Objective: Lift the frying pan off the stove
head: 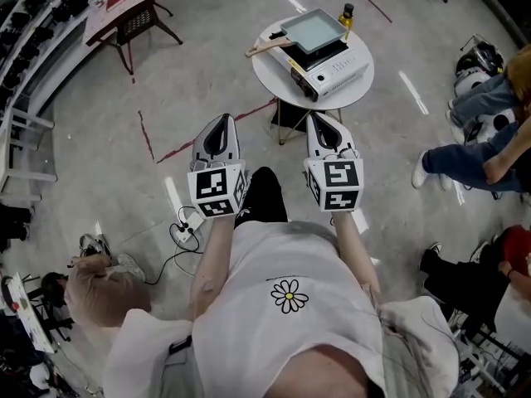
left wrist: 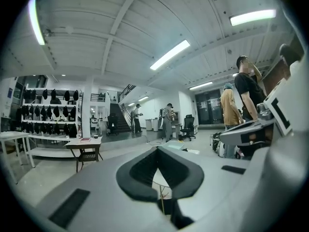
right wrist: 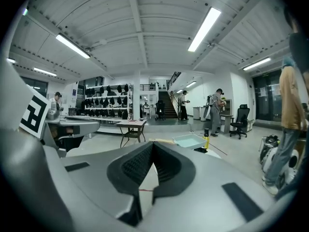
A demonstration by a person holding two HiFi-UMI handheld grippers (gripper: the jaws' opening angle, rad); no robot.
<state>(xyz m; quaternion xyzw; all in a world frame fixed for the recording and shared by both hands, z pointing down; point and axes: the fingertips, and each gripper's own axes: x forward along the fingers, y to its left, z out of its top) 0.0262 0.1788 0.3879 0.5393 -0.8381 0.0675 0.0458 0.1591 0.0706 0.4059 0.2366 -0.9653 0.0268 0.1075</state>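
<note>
A square frying pan with a pale inside and a wooden handle rests on a white portable stove. The stove stands on a small round white table. My left gripper and right gripper hang side by side over the floor, short of the table, both shut and empty. The pan peeks just past the closed tips of the left gripper in the left gripper view. Beyond the right gripper, the right gripper view shows the pan.
A yellow oil bottle stands on the table behind the pan. Seated people's legs and helmets lie to the right. A cable and power strip lie on the floor at the left, and a desk stands far left.
</note>
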